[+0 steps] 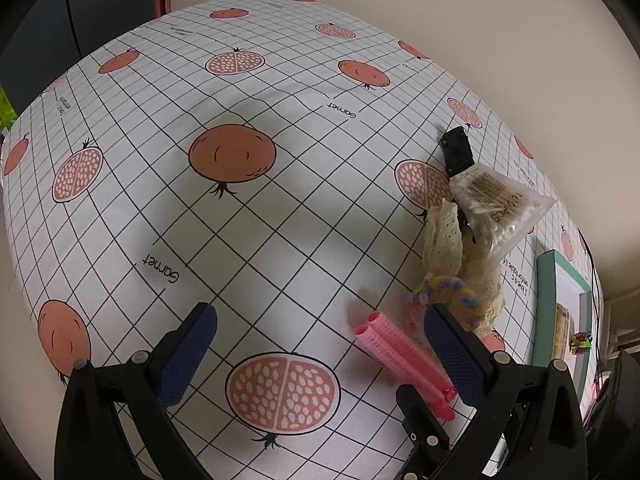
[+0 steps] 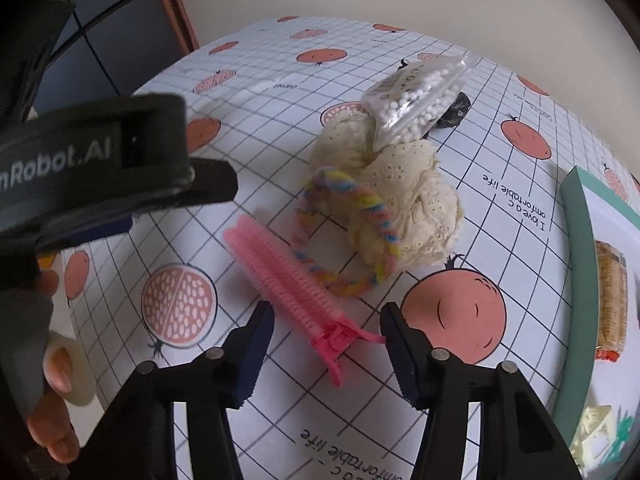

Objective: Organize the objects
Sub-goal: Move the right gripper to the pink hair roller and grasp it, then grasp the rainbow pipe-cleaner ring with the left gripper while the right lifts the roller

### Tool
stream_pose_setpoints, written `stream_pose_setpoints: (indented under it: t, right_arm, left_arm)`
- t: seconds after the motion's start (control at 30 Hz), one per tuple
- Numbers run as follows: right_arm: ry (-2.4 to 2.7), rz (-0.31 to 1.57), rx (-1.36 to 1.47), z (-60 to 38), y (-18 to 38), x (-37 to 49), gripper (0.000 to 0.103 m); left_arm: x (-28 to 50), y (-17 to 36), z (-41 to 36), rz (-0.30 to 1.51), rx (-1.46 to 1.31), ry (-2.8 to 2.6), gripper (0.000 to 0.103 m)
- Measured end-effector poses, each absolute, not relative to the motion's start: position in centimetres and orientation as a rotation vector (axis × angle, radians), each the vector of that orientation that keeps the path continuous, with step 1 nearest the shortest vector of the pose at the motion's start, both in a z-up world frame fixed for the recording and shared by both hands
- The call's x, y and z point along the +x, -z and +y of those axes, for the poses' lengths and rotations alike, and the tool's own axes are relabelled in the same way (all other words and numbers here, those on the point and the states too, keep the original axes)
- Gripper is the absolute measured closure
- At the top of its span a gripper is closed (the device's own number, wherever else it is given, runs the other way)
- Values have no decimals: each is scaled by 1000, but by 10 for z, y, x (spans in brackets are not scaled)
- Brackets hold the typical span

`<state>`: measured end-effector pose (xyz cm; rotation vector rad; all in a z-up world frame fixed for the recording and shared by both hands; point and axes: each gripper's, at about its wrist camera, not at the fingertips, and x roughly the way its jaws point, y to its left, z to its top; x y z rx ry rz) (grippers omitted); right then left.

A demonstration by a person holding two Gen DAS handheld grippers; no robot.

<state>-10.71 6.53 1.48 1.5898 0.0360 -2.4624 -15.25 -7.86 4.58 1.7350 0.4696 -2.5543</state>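
The right gripper (image 2: pixel 326 354) stands wide open and holds nothing, its blue-padded fingers (image 2: pixel 250 354) set either side of the hinged red end of a pink hair roller clip (image 2: pixel 280 280), which lies flat on the tablecloth (image 2: pixel 460 400); whether a pad touches the clip's thin tab cannot be told. The left gripper (image 1: pixel 320 352) is likewise spread wide and empty above the cloth, with the same clip (image 1: pixel 400 356) lying partly behind its right finger (image 1: pixel 452 356). Just beyond the clip rests a pastel twisted hair tie (image 2: pixel 348 236), leaning on a bundle of cream lace (image 2: pixel 404 208). On top of the lace sits a clear bag of cotton swabs (image 2: pixel 420 96), with a barcode and print that seems to read "100 PCS" (seen in the left view), and behind it a black clip-like object (image 1: pixel 456 152). At the right edge a teal-rimmed tray (image 2: pixel 576 280) contains a packet of biscuits (image 2: pixel 610 304) and a pale yellow plastic piece (image 2: pixel 592 432). The cloth's print of pomegranates on a grid carries "Garnet" and "I love a comfortable life". A strap on the left gripper, seen from the right, reads "nRobot.AI", and a hand (image 2: pixel 52 400) grips below it.
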Motion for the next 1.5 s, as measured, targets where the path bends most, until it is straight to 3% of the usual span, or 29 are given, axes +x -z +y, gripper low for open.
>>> stream_pose_setpoints:
  t: [0.2,0.67,1.17,1.5]
  right_arm:
    - [2428,-12,1634,79,-15,-103,58]
    - [2370,28,1590,92,-35,-85,70]
    - [2458,-47,1461,117,-64,-70,70]
    - [2689,-195,1459,165,-76,-69,70]
  left_arm:
    - [-153,-46,-74,453,1746,2564,0]
    - [-148,-53,-62,433,1738,2592,0]
    - [-142,-57,-60,451,1702,2594,0]
    - [-143,-53,-27,344,1761,2633,0]
